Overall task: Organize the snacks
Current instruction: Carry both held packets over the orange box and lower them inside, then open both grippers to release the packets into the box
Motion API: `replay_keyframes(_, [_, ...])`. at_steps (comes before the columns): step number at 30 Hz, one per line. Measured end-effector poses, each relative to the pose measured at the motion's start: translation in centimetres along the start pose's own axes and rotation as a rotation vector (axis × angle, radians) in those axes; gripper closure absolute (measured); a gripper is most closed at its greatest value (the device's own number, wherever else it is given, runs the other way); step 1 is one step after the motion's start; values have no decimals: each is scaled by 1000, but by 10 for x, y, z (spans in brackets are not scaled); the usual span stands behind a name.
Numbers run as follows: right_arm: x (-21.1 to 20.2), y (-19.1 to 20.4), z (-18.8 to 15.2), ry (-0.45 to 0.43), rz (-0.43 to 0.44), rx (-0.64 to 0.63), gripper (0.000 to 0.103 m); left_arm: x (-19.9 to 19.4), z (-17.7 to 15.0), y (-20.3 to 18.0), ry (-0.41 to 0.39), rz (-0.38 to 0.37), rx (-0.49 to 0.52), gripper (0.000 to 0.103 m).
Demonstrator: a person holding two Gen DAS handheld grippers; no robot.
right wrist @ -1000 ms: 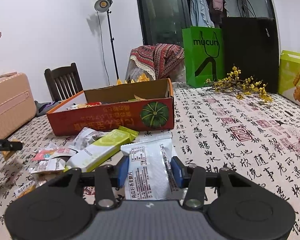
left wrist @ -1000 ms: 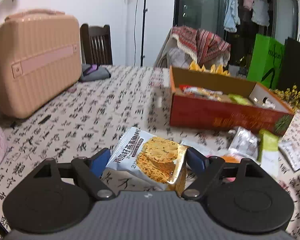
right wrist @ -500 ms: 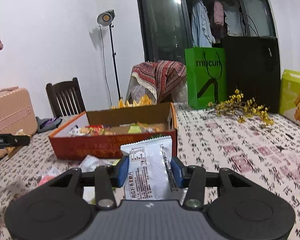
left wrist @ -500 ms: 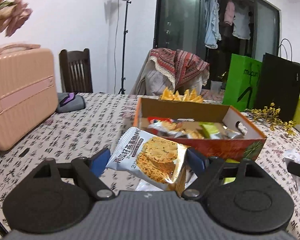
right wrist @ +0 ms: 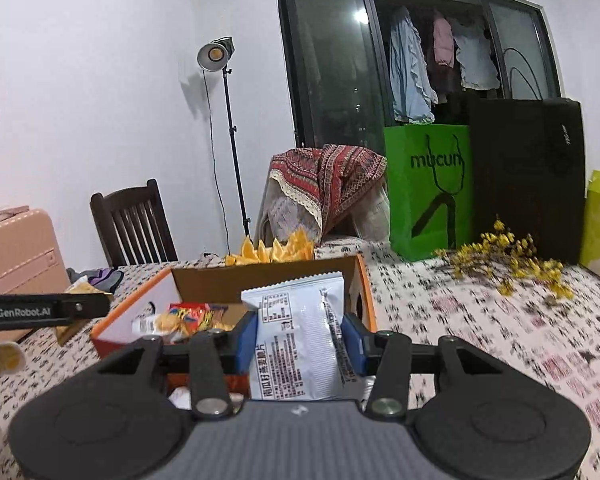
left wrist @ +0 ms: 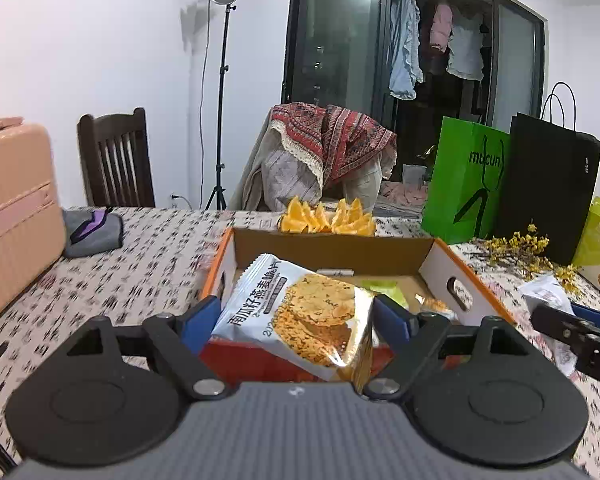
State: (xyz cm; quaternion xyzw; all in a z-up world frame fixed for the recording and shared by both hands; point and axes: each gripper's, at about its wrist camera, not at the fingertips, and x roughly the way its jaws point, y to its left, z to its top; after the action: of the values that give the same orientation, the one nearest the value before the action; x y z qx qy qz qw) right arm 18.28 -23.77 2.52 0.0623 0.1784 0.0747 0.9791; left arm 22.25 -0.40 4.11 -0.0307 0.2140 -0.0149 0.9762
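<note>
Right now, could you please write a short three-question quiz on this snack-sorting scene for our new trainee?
1. True or false: the left gripper holds a cookie packet.
2. Which side of the white packet in the right gripper faces the camera? A) the printed back B) a cookie picture C) a clear window
3. Fill in: behind the cardboard box lie cut ____ wedges.

Key: 1 true; 2 A; 3 orange.
</note>
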Motion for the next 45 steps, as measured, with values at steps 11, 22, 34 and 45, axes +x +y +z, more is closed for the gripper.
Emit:
replay_keyframes(11, [79,2,38,27,-13,0,58,74,28,-7,40,30,-23,19])
replay_keyframes(22, [141,1,17,81,-2,-9,58,124,17,12,84,100,-46,19])
replay_keyframes(34, [148,3,6,107,29,-32,39,124,13,18,80,109,-82,0])
replay_keyframes(45, [142,1,5,100,27,-15,0,123,13,17,83,111,-89,0])
